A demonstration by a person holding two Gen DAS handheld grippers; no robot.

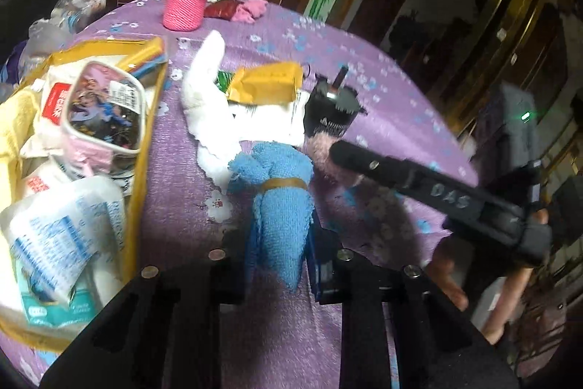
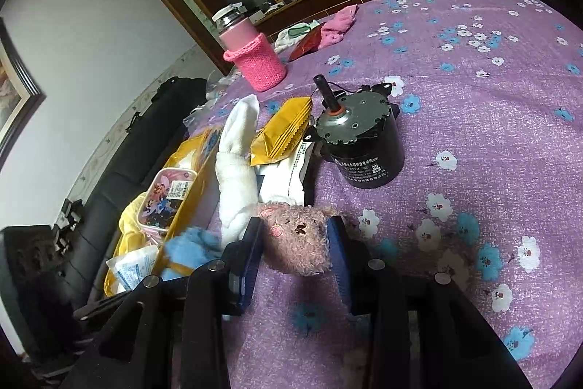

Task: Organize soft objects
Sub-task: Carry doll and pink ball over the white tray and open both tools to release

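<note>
Left wrist: blue towel [image 1: 282, 206] between left gripper [image 1: 278, 265] fingers, clamped.

left tool [image 1: 278, 243] | clamps blue towel roll [image 1: 282, 206] | purple tablecloth [image 1: 382, 90]

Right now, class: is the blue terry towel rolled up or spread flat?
Rolled up: the blue terry towel forms a cone cinched by a tan rubber band, held between the left tongs.
</note>
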